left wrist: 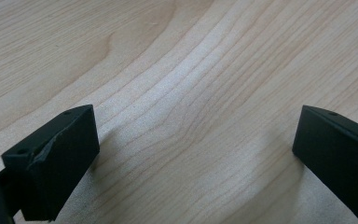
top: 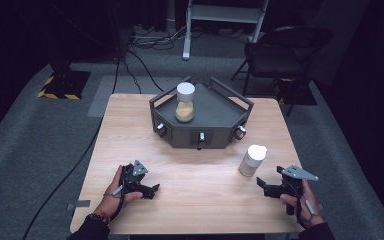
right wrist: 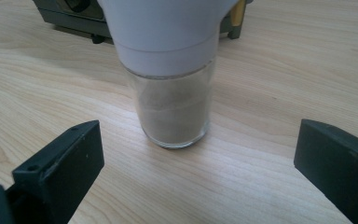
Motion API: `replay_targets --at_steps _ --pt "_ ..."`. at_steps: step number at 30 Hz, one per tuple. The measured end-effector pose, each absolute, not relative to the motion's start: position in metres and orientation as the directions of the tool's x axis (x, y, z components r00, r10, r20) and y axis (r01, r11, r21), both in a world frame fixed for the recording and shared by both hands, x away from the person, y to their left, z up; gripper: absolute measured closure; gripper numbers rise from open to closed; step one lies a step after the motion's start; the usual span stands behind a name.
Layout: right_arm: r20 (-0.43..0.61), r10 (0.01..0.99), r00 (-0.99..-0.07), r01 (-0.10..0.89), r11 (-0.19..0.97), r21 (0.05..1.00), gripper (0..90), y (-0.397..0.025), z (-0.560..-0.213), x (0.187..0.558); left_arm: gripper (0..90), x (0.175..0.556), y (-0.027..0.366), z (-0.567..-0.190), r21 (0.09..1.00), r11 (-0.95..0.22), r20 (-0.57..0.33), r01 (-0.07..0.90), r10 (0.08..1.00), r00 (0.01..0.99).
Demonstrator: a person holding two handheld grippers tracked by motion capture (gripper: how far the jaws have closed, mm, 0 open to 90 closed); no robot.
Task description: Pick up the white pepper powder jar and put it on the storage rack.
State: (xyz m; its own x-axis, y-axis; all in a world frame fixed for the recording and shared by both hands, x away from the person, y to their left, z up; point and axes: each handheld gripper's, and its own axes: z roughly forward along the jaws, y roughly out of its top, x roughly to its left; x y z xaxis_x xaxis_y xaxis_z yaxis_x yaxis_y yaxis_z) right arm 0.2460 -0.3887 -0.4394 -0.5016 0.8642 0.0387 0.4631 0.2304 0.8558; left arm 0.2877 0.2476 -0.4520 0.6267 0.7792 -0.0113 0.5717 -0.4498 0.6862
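A white-capped glass shaker [top: 252, 160] of pale brown powder stands upright on the wooden table [top: 195, 200] at the right, in front of a dark grey six-sided tray [top: 220, 112]. In the right gripper view the shaker [right wrist: 172, 84] stands just ahead of the wide-apart jaws. My right gripper [top: 263, 186] is open, a short way to the shaker's near right, with nothing in it. A second jar [top: 185, 102] with a white lid and yellow powder stands inside the tray. My left gripper [top: 154, 190] rests open at the near left over bare wood [left wrist: 191, 107].
The tray has knobs [top: 200, 137] along its front faces. A dark folding chair [top: 280, 55] stands behind the table at the right, and cables [top: 140, 60] run over the grey floor at the back left. A yellow-striped base [top: 62, 85] sits at the far left.
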Motion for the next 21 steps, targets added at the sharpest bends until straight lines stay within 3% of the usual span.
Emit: replay_targets --at_steps 21 --pt "0.065 0.859 -0.508 0.458 0.205 0.865 1.1 -0.365 -0.452 0.267 0.0 0.288 0.248 -0.452 0.686 -0.450 -0.011 0.572 0.779 0.627"
